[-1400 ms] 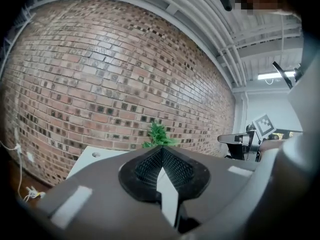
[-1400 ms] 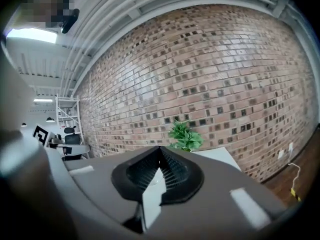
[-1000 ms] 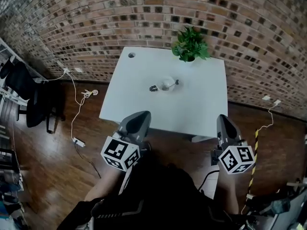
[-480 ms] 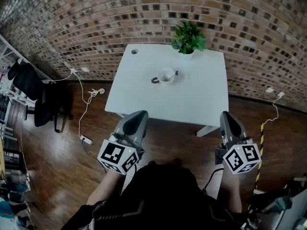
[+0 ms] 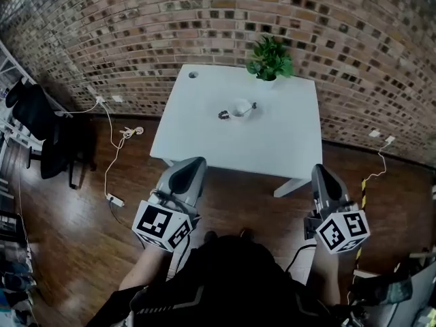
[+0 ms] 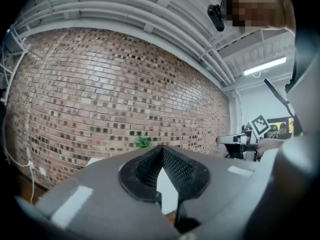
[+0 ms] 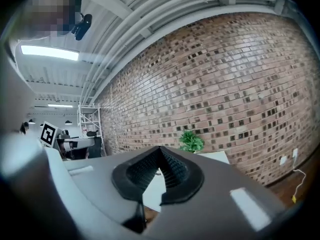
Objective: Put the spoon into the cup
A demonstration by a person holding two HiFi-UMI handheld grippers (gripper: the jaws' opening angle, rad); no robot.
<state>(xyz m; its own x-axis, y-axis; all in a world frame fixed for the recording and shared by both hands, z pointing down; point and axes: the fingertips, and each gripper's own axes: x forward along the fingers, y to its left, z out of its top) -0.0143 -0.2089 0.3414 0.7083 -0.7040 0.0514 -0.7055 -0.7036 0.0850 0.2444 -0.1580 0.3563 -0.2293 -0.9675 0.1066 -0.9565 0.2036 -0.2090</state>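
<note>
A small white cup (image 5: 240, 107) stands near the middle of the white table (image 5: 272, 148), far from both grippers. A thin spoon handle (image 5: 253, 105) sticks out at the cup's right rim; a small dark object (image 5: 223, 114) lies just left of the cup. My left gripper (image 5: 194, 162) and right gripper (image 5: 319, 170) hover over the wooden floor short of the table's near edge, pointing toward it. In the left gripper view the left gripper (image 6: 161, 148) has its tips together and holds nothing. The right gripper (image 7: 160, 148) looks the same in its own view.
A potted green plant (image 5: 270, 58) stands at the table's far edge against the brick wall (image 5: 136, 33). A black office chair (image 5: 41, 135) and white cables (image 5: 116, 142) lie on the floor to the left. A cable hole (image 5: 193, 75) marks the table's far left corner.
Both grippers have drawn back from the table's near edge and now sit over the floor. The cup, spoon and dark object have not moved.
</note>
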